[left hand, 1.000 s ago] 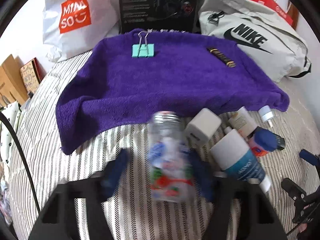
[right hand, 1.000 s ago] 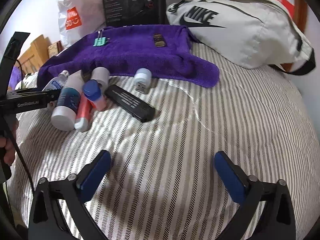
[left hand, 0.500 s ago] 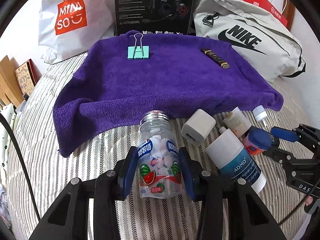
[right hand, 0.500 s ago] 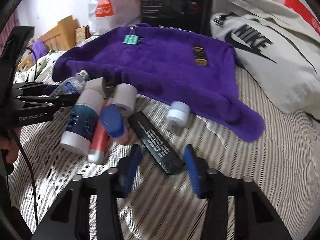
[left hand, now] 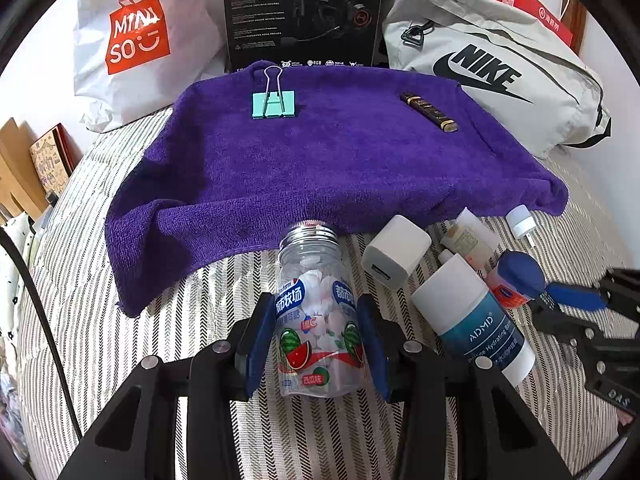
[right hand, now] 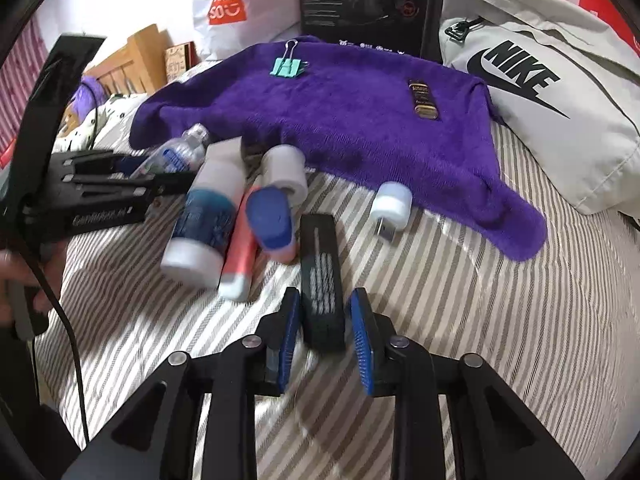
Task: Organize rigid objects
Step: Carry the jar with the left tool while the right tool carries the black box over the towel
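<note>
clear candy bottle [left hand: 320, 320] clamped in left hand-held gripper [left hand: 318, 338]; black bar [right hand: 322, 280] between right's [right hand: 323, 334] narrowed jaws

Motion-blurred teal tube [right hand: 208, 216]; headset box [left hand: 304, 12] top cut off — hand [right hand: 24, 280] mostly hidden

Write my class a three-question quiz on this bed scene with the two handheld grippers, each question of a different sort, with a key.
1. True or false: the left gripper is shut on the candy bottle.
2. Which two things lie on the purple towel?
3. The right gripper straddles: A) the white charger B) the black bar C) the blue-capped tube.

Key:
1. True
2. The teal binder clip and the dark gold-banded stick
3. B
</note>
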`<action>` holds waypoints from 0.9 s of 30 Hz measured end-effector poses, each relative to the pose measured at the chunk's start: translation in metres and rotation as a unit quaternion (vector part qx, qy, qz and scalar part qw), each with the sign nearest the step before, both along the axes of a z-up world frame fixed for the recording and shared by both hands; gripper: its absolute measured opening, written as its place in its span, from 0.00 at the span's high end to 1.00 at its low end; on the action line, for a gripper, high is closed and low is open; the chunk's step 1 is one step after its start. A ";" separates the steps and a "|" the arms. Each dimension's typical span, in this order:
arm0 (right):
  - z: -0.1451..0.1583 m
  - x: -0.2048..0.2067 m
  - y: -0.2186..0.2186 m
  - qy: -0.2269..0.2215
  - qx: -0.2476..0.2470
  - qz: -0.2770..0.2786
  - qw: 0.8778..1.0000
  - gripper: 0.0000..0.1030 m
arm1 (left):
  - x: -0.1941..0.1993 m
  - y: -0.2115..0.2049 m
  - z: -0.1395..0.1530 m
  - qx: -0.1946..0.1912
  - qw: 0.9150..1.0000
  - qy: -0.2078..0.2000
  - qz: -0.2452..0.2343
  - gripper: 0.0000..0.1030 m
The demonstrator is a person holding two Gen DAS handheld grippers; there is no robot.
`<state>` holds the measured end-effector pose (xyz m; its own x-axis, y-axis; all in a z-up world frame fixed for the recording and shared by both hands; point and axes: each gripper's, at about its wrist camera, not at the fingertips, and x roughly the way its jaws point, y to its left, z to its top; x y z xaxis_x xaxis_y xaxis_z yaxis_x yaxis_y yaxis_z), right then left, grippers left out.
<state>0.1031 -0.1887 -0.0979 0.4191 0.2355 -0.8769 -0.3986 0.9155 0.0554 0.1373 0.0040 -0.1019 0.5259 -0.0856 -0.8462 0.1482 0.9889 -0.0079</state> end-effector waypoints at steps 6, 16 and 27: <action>0.000 0.008 0.004 -0.003 -0.006 0.007 1.000 0.74 | 0.000 -0.001 0.000 0.001 1.000 0.001 0.000 0.61; 0.002 -0.013 -0.011 0.009 -0.035 -0.012 0.999 0.77 | -0.006 0.001 0.000 0.011 1.000 0.006 -0.003 0.60; 0.005 -0.011 -0.011 0.010 -0.024 -0.025 0.999 0.79 | -0.008 0.006 0.004 -0.008 1.000 0.007 -0.007 0.62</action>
<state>0.0925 -0.2001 -0.0933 0.4115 0.1732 -0.8948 -0.3524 0.9356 0.0190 0.1298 0.0096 -0.0980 0.5122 -0.1067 -0.8522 0.1610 0.9866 -0.0268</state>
